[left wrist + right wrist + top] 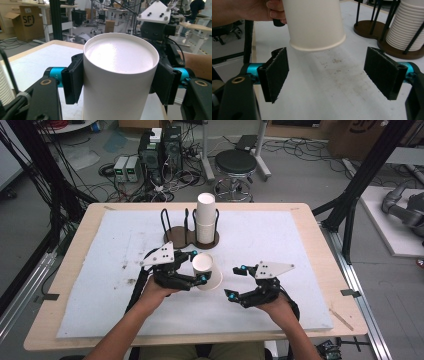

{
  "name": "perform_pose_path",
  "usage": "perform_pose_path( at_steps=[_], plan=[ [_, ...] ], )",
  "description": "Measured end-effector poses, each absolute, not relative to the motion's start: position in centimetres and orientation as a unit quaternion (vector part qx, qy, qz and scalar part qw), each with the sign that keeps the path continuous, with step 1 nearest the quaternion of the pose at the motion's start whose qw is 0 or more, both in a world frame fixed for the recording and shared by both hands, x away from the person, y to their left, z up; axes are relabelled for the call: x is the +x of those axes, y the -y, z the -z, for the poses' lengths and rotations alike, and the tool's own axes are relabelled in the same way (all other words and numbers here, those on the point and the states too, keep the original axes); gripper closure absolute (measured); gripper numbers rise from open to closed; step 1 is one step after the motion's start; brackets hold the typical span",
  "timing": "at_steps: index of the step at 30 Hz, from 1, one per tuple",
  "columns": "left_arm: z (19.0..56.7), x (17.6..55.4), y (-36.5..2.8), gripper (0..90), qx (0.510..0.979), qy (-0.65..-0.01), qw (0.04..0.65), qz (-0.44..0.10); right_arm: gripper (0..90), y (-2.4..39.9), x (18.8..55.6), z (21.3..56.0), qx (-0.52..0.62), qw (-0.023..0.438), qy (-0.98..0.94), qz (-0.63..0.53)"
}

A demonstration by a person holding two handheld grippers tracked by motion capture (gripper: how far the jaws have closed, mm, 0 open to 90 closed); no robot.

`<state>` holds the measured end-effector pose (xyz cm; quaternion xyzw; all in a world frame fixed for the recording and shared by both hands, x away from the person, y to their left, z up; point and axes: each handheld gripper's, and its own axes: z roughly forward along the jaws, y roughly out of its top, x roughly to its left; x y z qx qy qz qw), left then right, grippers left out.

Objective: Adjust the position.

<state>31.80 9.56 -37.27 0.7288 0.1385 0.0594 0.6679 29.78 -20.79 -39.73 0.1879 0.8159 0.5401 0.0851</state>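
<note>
Left tool (196, 267) clamped on upturned cup (207, 270), held just above counter (310, 245) centre — keep grip steady. Right tool (233, 281) wide open, empty, just right — square pads (384, 71) around rim before closing.

Your left gripper (198, 268) clamps a white paper cup (207, 270) upside down above the table (310, 245); your right gripper (236, 282) waits beside it, jaws apart.

surface: wooden table (310, 222) | cover: stained white mat (280, 250) across most of the top | on mat: dark cup rack (181, 236) at far centre, stack of white cups (205, 219) in its right bay
</note>
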Motion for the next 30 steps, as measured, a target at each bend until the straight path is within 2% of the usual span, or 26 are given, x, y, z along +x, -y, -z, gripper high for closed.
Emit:
perform_pose_path(
  at_steps=[11,30],
  plan=[
    [37.4,31.5,-8.3,33.8,0.739,-0.116,0.663,-0.04,20.3,19.4,30.3,39.7,0.167,0.071,-0.817,-0.547],
    [37.1,31.3,-7.2,34.1,0.722,-0.1,0.684,-0.017,19.9,18.8,30.3,40.1,0.151,0.042,-0.81,-0.565]
  ],
)
